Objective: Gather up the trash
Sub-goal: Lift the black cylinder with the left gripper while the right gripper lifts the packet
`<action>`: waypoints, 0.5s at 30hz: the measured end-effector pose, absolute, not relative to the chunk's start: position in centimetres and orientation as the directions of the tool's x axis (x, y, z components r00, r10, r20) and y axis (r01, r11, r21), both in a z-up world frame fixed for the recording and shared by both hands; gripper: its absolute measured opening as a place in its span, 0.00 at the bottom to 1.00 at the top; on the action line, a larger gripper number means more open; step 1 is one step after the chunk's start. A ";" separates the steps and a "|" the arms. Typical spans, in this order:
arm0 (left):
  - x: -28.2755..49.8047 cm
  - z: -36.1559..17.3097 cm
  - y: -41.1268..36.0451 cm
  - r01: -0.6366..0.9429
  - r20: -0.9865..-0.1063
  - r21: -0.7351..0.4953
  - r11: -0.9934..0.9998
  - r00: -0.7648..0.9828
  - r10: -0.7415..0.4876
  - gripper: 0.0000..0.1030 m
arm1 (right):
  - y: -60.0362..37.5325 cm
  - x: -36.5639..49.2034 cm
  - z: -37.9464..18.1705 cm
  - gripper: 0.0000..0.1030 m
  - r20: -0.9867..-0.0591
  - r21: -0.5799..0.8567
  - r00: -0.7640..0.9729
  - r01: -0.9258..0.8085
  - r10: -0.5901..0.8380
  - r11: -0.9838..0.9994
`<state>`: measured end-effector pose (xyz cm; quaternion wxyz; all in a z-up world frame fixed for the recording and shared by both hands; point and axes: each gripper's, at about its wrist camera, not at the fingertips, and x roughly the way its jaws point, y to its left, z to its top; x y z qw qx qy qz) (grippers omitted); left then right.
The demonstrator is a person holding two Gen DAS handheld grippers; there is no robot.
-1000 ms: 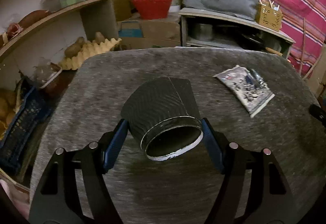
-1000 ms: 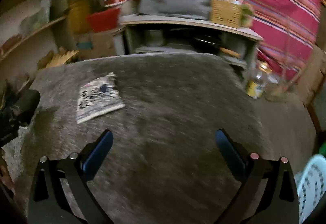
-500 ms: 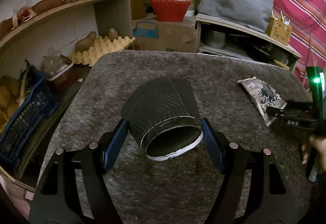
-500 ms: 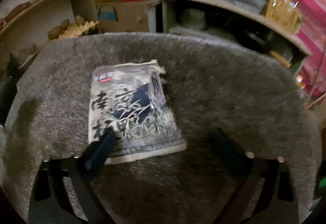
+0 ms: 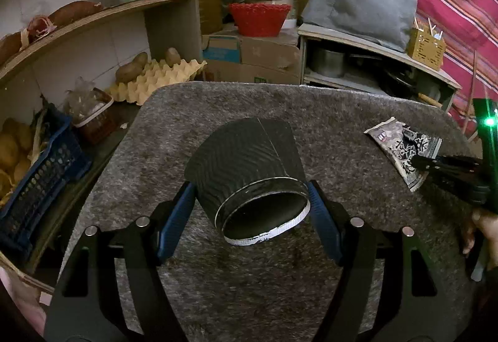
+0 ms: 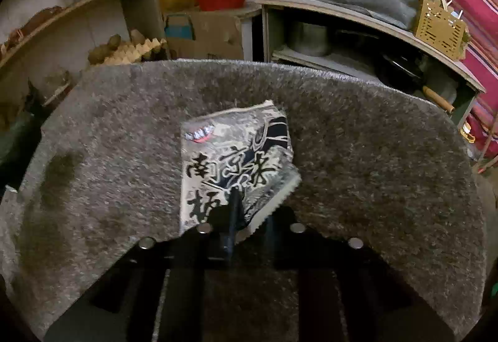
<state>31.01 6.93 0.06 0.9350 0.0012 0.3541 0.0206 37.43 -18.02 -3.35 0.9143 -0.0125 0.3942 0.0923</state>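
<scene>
Right gripper pinches wrapper near edge; left gripper clamps cup. Next, likely: lift wrapper into cup.

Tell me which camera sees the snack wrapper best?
The right wrist view: the snack wrapper sits in the middle, big, with its writing clear, pinched by the right gripper. The left wrist view shows it small at the right edge.

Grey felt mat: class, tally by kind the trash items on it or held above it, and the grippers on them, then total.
Black ribbed paper cup: 1
Printed grey-white snack wrapper: 1
Two-finger grippers, left gripper and right gripper: 2
Total: 4
</scene>
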 end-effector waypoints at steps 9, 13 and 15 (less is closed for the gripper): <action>29.9 0.8 5.6 -0.043 -0.648 0.042 0.998 0.760 0.060 0.69 | -20.2 34.3 -1.3 0.05 -0.675 0.069 0.717 -0.172 0.173 0.983; 29.4 1.6 5.0 -0.042 -0.636 0.030 0.999 0.770 0.052 0.69 | -21.9 31.7 0.0 0.05 -0.653 0.076 0.738 -0.161 0.171 0.984; 29.0 2.1 4.6 -0.029 -0.626 0.016 0.999 0.779 0.033 0.69 | -23.3 30.1 0.7 0.05 -0.640 0.086 0.750 -0.143 0.164 0.986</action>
